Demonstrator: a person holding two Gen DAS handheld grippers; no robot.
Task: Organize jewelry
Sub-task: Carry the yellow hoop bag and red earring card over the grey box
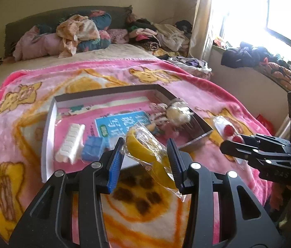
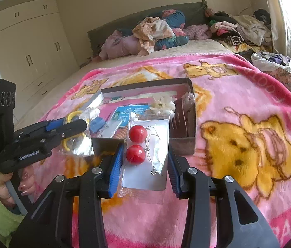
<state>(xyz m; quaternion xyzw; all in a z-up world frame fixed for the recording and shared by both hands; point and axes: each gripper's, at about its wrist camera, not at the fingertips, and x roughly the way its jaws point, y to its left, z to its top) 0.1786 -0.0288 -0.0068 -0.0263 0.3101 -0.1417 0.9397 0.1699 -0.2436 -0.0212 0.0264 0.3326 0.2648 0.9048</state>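
Both grippers are being kept pinched — left gripper (image 1: 145, 161) on the yellow bangle packet (image 1: 145, 148), right gripper (image 2: 145, 165) on the red earring card (image 2: 145, 155) — just near of the tray (image 1: 48, 124); each is best being lowered level into a bare spot.

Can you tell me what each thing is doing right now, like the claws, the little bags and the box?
Left claw: shut on the yellow hoop bag.
Yellow hoop bag: sealed, lifted off the blanket.
Right claw: shut on the red ball earring bag.
Red ball earring bag: sealed, held up.
Box: open, lidless, things inside.
Blanket: spread flat.
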